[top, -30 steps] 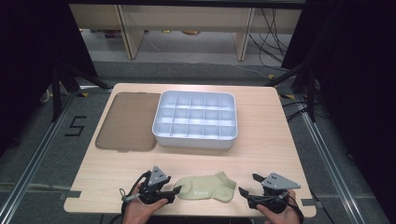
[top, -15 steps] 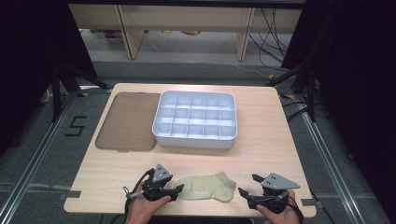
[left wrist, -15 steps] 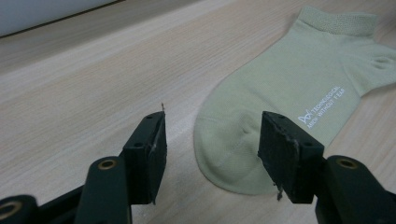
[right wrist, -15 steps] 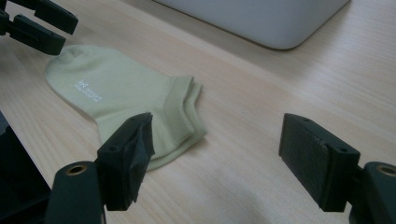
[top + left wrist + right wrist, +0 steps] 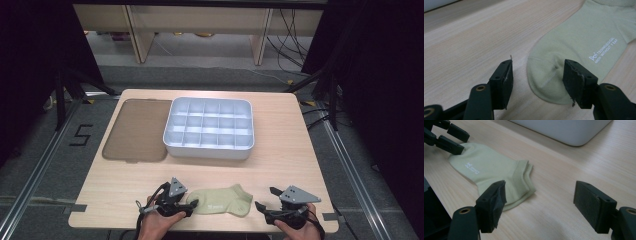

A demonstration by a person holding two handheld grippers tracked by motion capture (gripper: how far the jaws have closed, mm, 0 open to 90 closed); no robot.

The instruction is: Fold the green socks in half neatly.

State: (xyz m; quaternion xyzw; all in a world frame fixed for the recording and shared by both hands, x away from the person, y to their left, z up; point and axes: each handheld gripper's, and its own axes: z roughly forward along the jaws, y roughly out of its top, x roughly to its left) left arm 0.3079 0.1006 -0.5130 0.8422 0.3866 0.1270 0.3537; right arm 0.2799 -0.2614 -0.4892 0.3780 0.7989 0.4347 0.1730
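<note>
A pale green ankle sock (image 5: 222,201) lies flat near the table's front edge, toe to the left and cuff to the right. My left gripper (image 5: 191,207) is open at the toe. In the left gripper view its jaws straddle the toe of the sock (image 5: 579,40), and the left gripper (image 5: 537,75) has one fingertip (image 5: 576,80) over the fabric and the other beside it on bare wood. My right gripper (image 5: 266,198) stands open just right of the cuff. In the right gripper view the sock (image 5: 491,170) lies ahead of the right gripper (image 5: 540,197), apart from it, with the left gripper (image 5: 446,135) at the far end.
A white tray (image 5: 210,150) divided into several empty compartments sits mid-table, its wall (image 5: 564,130) beyond the sock. A flat brown lid (image 5: 135,130) lies to its left. The table's front edge runs just under both hands.
My left gripper has slid a little to the right, onto the sock's toe. The right gripper and the sock have barely moved.
</note>
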